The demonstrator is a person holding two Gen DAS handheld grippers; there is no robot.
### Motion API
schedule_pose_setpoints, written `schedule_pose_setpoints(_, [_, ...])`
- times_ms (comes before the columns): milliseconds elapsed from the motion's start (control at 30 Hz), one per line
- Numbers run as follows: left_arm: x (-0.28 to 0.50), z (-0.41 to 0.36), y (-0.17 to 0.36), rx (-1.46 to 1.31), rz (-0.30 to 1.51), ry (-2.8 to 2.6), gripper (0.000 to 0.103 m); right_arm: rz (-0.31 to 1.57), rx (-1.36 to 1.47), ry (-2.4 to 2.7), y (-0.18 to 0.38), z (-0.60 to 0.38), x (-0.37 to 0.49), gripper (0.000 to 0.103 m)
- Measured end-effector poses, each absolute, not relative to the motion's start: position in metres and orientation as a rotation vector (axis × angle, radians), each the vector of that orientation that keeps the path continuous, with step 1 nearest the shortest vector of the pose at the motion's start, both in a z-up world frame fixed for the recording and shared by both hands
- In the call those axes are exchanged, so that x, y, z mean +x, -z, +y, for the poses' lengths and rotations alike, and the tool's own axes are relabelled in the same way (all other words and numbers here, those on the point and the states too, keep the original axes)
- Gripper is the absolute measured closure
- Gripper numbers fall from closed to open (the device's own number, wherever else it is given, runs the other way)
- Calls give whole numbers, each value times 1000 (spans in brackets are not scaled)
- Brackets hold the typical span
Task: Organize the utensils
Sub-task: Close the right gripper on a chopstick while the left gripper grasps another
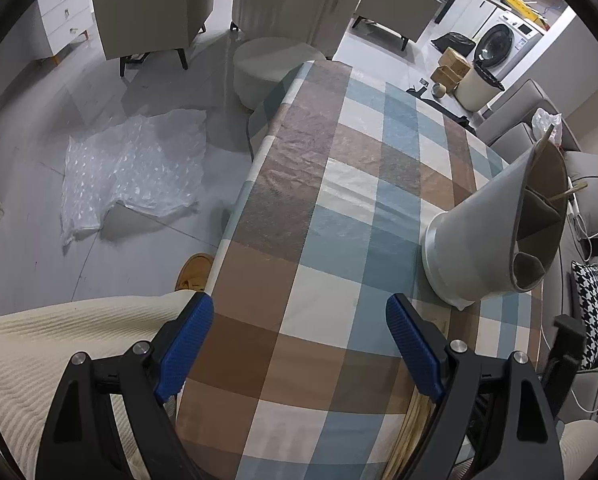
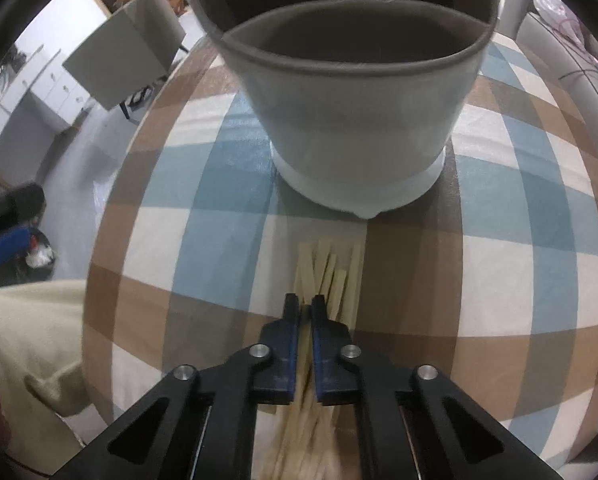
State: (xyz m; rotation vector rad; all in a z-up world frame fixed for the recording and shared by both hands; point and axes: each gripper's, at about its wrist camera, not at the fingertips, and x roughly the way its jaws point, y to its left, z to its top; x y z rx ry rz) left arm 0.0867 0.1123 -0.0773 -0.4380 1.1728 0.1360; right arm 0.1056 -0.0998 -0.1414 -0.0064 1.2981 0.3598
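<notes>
Pinched nearly shut on one chopstick from the chopstick pile (image 2: 327, 276) lying just near of the grey holder (image 2: 355, 128), the right gripper (image 2: 306, 304) could drag neighbouring sticks along; the left gripper (image 1: 299, 320) hangs wide and empty.

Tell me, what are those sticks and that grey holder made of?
The sticks look like bare wood or bamboo: pale yellow, matte, squared ends. The holder looks like matte grey plastic or coated ceramic, with a smooth wall, darker inside and a paler band at the base; the pictures leave open which.
</notes>
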Motion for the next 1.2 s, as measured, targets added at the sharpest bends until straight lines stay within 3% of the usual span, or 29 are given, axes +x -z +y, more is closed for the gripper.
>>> schedule_pose_setpoints(967, [110, 1, 123, -270, 1384, 115, 19, 1029, 653, -244, 81, -263, 96, 100])
schedule_pose_setpoints(1100, [117, -4, 128, -283, 1378, 89, 22, 1006, 667, -251, 77, -273, 95, 100])
schedule_pose_setpoints(1200, [121, -4, 133, -295, 1384, 68, 31, 994, 679, -261, 75, -279, 96, 100])
